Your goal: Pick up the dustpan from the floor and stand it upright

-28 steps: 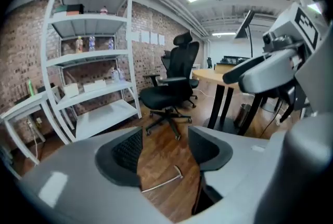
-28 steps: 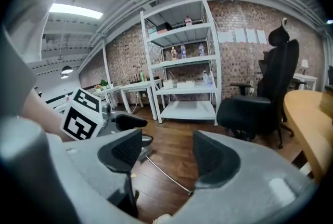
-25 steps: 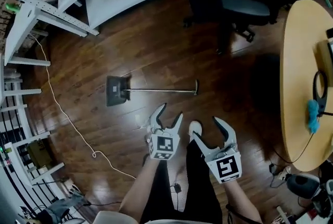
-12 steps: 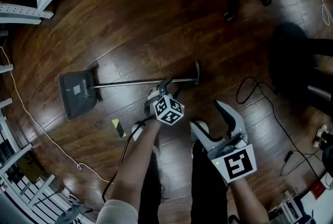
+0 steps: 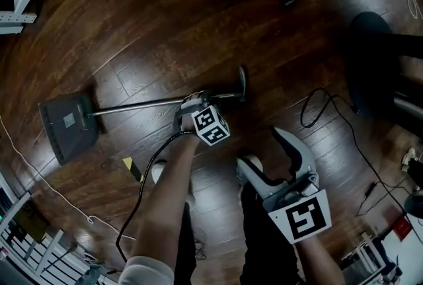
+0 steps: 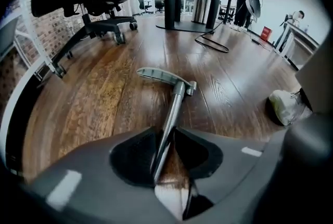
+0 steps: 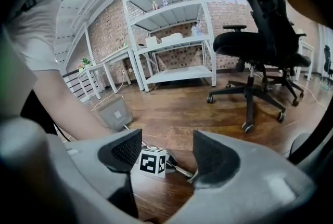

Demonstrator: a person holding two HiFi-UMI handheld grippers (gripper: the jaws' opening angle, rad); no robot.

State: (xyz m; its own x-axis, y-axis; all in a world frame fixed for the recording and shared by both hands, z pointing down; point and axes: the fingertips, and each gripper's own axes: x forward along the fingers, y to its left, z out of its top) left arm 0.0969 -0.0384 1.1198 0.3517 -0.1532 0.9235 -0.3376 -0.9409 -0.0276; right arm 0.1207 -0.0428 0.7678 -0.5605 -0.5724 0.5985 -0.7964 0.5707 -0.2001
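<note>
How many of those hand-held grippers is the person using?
2. The left hand-held gripper, jaws closing on the dustpan handle; the right hand-held gripper, open and empty, above the person's legs.

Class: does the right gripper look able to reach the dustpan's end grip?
Probably yes: the right gripper, open, empty, has bare floor ahead; the left gripper, closing on the pole, leaves the end grip free.

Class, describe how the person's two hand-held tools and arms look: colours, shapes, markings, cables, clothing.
The left tool and right tool are grey plastic with curved, claw-like jaws and dark ribbed pads. Each carries a white cube with black square markers. A black cable trails beside the left arm, which wears a short pale sleeve. The left jaws are closing on the dustpan handle.
</note>
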